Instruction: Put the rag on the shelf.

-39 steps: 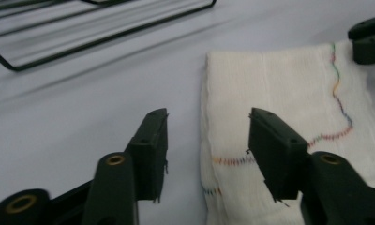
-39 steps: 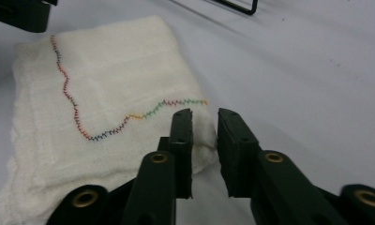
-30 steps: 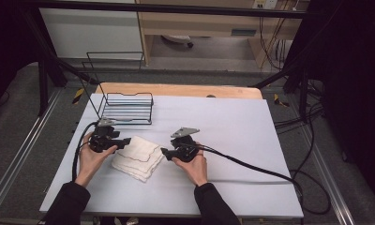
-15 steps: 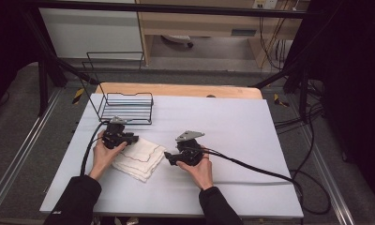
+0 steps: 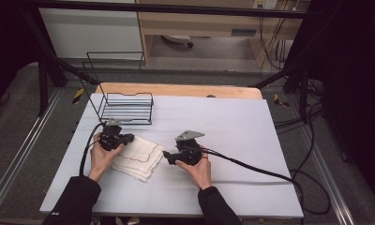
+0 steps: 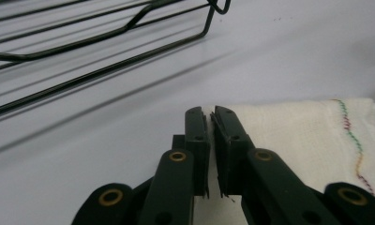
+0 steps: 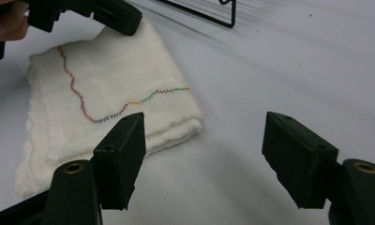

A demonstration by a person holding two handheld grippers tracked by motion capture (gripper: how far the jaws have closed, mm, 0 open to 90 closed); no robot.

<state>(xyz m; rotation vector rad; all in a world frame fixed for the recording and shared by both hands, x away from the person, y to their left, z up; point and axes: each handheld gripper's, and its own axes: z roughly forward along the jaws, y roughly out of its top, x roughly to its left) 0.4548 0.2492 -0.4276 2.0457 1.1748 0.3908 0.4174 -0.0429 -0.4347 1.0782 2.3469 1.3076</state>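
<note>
Wire basket (image 5: 127, 106) beside folded cloth (image 5: 139, 157)

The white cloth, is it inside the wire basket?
No, the white cloth lies folded on the table, in front of the wire basket and apart from it.

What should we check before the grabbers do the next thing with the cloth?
1. Left gripper has the cloth corner: jaws have just been closing and are nearly shut, with no cloth seen between them. Not ok.
2. Right gripper ready: jaws have just been opening and stand wide apart. Ok.
3. Right gripper around the cloth edge: the cloth lies ahead, not between the jaws. Not ok.
4. Cloth folded and lying flat: ok.
5. Basket apart from the cloth: ok.
</note>
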